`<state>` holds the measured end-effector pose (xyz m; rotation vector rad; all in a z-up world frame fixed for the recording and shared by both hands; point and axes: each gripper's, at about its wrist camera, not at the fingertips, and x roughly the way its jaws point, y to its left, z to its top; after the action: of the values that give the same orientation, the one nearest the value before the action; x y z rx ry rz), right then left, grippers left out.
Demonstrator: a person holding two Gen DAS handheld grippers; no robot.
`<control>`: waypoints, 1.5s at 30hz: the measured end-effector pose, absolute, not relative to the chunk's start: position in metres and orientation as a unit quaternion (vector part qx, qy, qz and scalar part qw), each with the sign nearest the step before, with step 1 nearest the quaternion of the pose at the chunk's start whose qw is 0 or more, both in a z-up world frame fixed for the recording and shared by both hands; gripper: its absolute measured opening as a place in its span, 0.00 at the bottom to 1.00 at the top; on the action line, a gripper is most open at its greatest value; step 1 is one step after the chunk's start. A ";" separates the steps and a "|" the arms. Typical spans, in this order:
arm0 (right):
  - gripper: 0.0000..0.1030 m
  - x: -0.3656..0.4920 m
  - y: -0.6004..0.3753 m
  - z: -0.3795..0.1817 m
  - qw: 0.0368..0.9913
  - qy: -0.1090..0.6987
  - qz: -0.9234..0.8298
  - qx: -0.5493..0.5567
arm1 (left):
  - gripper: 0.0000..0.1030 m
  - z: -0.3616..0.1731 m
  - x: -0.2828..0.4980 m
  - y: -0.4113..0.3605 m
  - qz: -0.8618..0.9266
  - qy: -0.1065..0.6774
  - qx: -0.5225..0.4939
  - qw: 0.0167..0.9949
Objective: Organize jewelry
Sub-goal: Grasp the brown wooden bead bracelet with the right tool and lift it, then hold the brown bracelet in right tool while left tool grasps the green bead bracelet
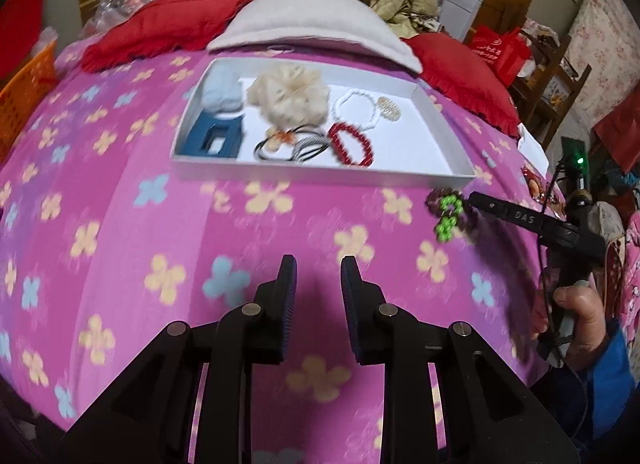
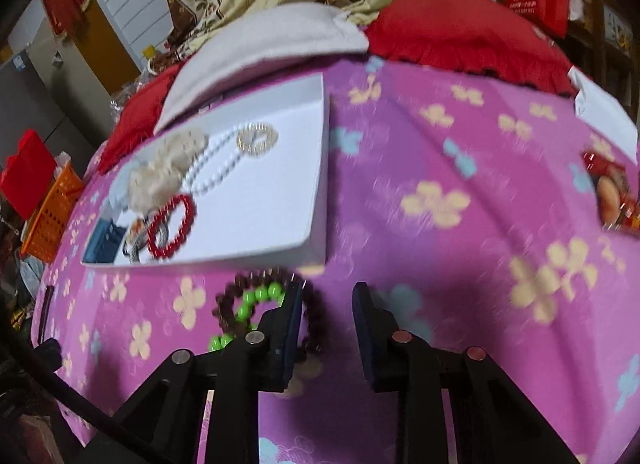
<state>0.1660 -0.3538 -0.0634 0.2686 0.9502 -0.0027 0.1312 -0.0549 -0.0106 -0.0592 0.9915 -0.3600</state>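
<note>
A white tray (image 1: pixel 320 175) lies on the pink flowered bedspread and holds a red bead bracelet (image 1: pixel 351 143), a white pearl bracelet (image 1: pixel 357 108), a cream scrunchie (image 1: pixel 289 95), dark hair ties (image 1: pixel 280 145) and a blue box (image 1: pixel 212 137). My left gripper (image 1: pixel 319 266) is open and empty, hovering short of the tray. My right gripper (image 2: pixel 327 292) is open. A green and dark brown bead bracelet (image 2: pixel 256 304) hangs looped around its left finger (image 2: pixel 290 324), just off the tray's near right corner. The bracelet also shows in the left wrist view (image 1: pixel 448 215).
A grey-white pillow (image 1: pixel 316 19) and red cushions (image 1: pixel 160 23) lie behind the tray. An orange basket (image 1: pixel 24 95) stands at the left. A white card (image 2: pixel 604 115) and a red packet (image 2: pixel 614 195) lie on the bedspread at the right.
</note>
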 end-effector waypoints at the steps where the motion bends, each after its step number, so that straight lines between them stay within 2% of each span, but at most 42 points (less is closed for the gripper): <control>1: 0.22 0.166 -0.351 -0.065 0.879 0.459 0.002 0.129 | 0.21 -0.011 0.127 -0.050 -0.168 0.473 -0.031 0.864; 3: 0.16 0.165 -0.342 -0.064 0.877 0.460 0.022 0.140 | 0.21 -0.010 0.122 -0.043 -0.161 0.471 -0.035 0.867; 9: 0.08 0.152 -0.272 -0.066 0.868 0.472 0.116 0.103 | 0.21 -0.012 0.114 -0.023 -0.146 0.472 -0.056 0.867; 14: 0.07 0.129 -0.235 -0.058 0.870 0.459 0.160 0.082 | 0.21 -0.017 0.109 -0.012 -0.138 0.481 -0.065 0.863; 21: 0.07 0.102 -0.281 -0.028 0.895 0.420 0.108 0.108 | 0.21 -0.023 0.108 -0.008 -0.140 0.487 -0.067 0.860; 29: 0.07 0.094 -0.346 -0.040 0.890 0.438 0.014 0.128 | 0.21 -0.033 0.111 -0.026 -0.159 0.498 -0.056 0.851; 31: 0.13 0.093 -0.350 -0.044 0.888 0.441 0.011 0.130 | 0.21 -0.034 0.112 -0.037 -0.169 0.497 -0.043 0.850; 33: 0.28 0.092 -0.352 -0.048 0.888 0.441 0.009 0.128 | 0.21 -0.036 0.114 -0.047 -0.176 0.497 -0.030 0.849; 45: 0.29 0.088 -0.354 -0.062 0.889 0.444 0.000 0.112 | 0.21 -0.054 0.150 -0.104 -0.228 0.496 0.038 0.837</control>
<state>0.0883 -0.3542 -0.0619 0.2337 0.9235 0.0003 0.1504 -0.1044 -0.0536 0.0807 1.0498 -0.4819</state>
